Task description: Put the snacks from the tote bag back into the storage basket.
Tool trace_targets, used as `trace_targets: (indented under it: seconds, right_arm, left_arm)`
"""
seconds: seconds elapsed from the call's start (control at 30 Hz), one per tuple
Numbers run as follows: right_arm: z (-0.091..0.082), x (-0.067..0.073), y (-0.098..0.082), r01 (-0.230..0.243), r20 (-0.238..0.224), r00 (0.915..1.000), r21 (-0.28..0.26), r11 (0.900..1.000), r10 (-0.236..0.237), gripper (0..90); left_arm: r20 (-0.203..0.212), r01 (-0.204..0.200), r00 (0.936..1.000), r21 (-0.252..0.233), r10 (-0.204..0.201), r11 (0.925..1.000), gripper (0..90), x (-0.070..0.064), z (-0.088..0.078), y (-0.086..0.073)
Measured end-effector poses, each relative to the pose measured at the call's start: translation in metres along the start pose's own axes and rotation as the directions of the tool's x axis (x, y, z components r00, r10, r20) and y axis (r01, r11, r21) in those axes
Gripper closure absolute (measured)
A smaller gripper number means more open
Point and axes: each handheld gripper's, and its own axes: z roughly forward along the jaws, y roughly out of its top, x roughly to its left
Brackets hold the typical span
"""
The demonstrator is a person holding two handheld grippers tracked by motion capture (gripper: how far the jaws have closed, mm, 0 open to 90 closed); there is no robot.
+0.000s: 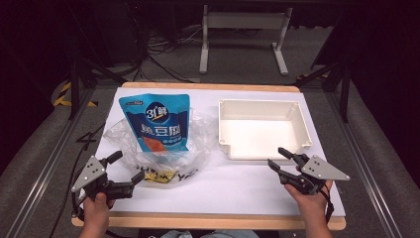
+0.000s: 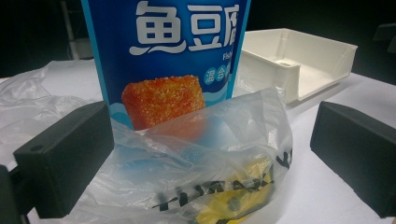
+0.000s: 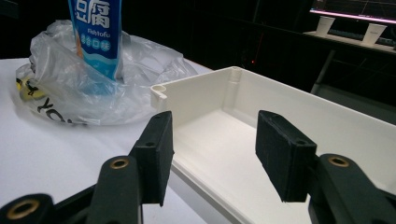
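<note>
A blue snack pouch [image 1: 157, 121] stands upright inside a crumpled clear plastic bag [image 1: 163, 148] on the white table top, left of centre. From the left gripper view the pouch [image 2: 173, 56] and the bag [image 2: 205, 163] are close ahead. My left gripper [image 1: 125, 167] is open at the bag's near left edge, and its jaws straddle the bag's front fold without pressing it. An empty white plastic box [image 1: 260, 129] sits right of centre, seen up close as the box [image 3: 261, 135]. My right gripper [image 1: 280, 157] is open at the box's near right corner, holding nothing.
The white sheet [image 1: 223, 183] covers a wooden table whose front edge runs just before the person's hands. Beyond the far edge stand a table frame [image 1: 242, 39] and cables on the dark floor. Metal rails flank both sides.
</note>
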Motion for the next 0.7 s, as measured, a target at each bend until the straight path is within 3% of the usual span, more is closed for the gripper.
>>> trace_targets:
  seconds: [0.17, 0.5, 0.6, 0.7]
  right_arm:
    - [0.000, -0.001, 0.002, 0.007, -0.012, 0.9999, 0.000, 1.000, -0.007, 46.3]
    - [-0.002, -0.003, 0.008, 0.010, -0.017, 0.9998, 0.018, 1.000, -0.009, 44.9]
    - [-0.003, -0.005, 0.016, 0.017, -0.018, 0.9997, 0.012, 1.000, -0.017, 44.0]
    - [-0.003, -0.006, 0.025, 0.034, -0.021, 0.9992, 0.028, 0.999, -0.034, 43.1]
  left_arm:
    - [0.010, -0.013, 0.9999, -0.006, 0.013, 0.9999, 0.2, -0.001, 0.000, 0.000]
    - [0.005, -0.003, 1.0000, -0.004, 0.003, 1.0000, 0.2, 0.000, -0.001, 0.001]
    - [-0.013, -0.018, 0.9998, 0.016, 0.018, 0.9997, 0.2, 0.002, -0.004, 0.001]
    - [-0.014, 0.004, 0.9999, 0.009, -0.004, 1.0000, 0.2, 0.007, -0.009, 0.001]
